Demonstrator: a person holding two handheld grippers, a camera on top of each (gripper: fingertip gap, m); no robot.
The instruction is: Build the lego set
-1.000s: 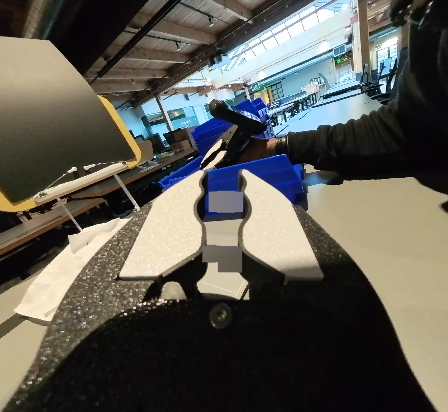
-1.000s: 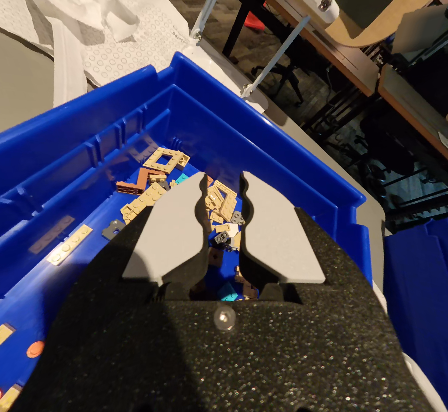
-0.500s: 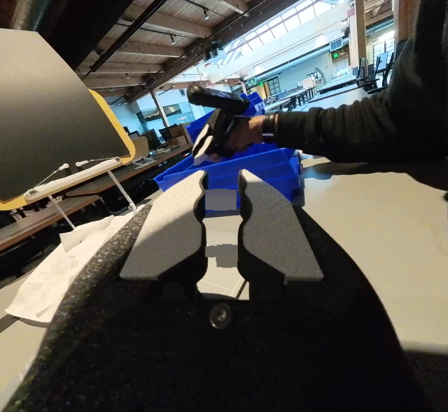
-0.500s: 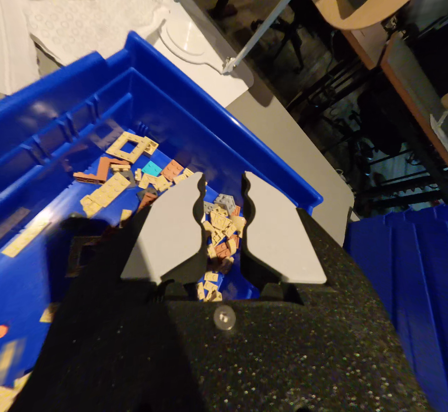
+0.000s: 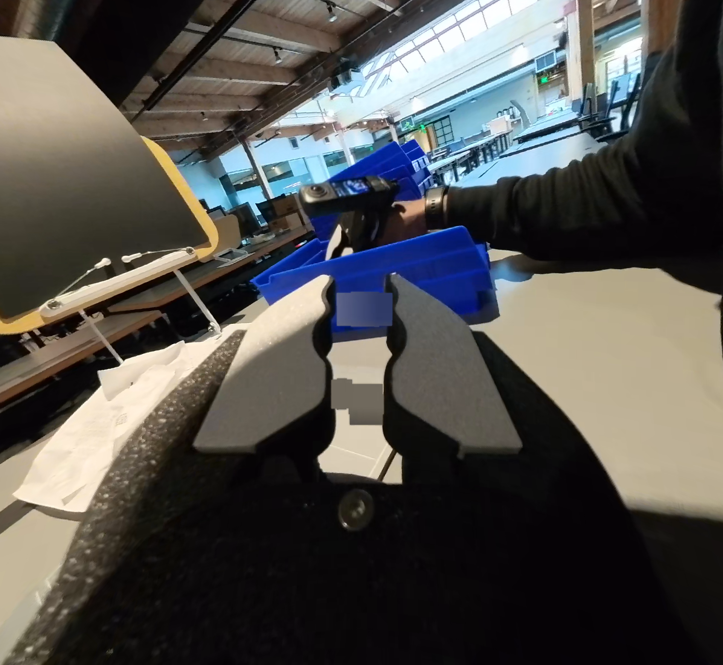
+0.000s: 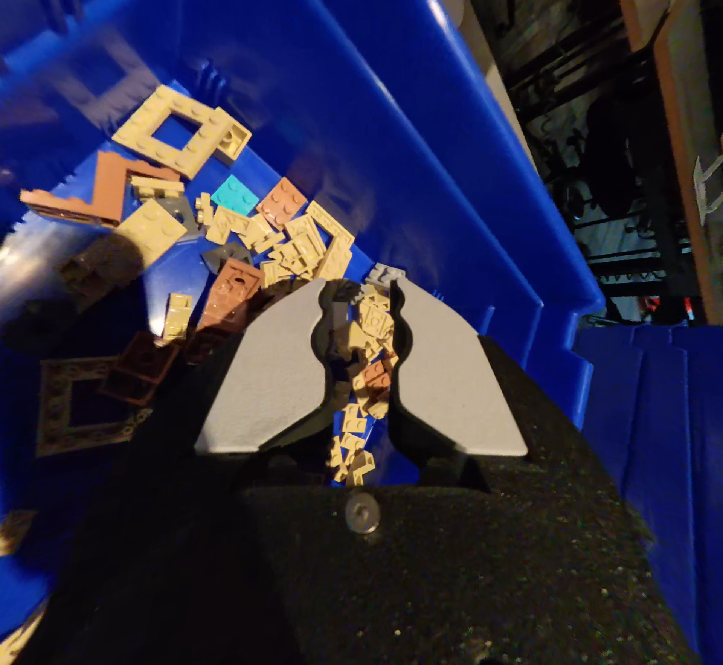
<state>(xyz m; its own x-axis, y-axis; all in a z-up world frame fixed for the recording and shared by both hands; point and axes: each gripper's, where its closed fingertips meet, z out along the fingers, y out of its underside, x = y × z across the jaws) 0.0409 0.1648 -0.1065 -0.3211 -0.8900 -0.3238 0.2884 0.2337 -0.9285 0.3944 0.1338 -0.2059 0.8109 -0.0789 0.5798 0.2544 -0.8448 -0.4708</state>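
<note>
the step in hand looks like picking a part: the right gripper is down inside the blue bin, fingers apart with nothing held, its tips over a heap of small tan plates against the bin's far wall. more lego pieces lie spread on the bin floor to the left, among them a tan square frame, a teal plate, an orange-brown plate and a reddish-brown piece. the left gripper hangs over the grey table, well short of the bin, also parted and empty; white paper lies on the table to its left. no assembled model shows in either view, so the build seems at an early stage. the next move calls for singling out one piece from the jumble, lowering the tips around it alone, and closing gently, since the thin plates overlap and two could easily come up together
</note>
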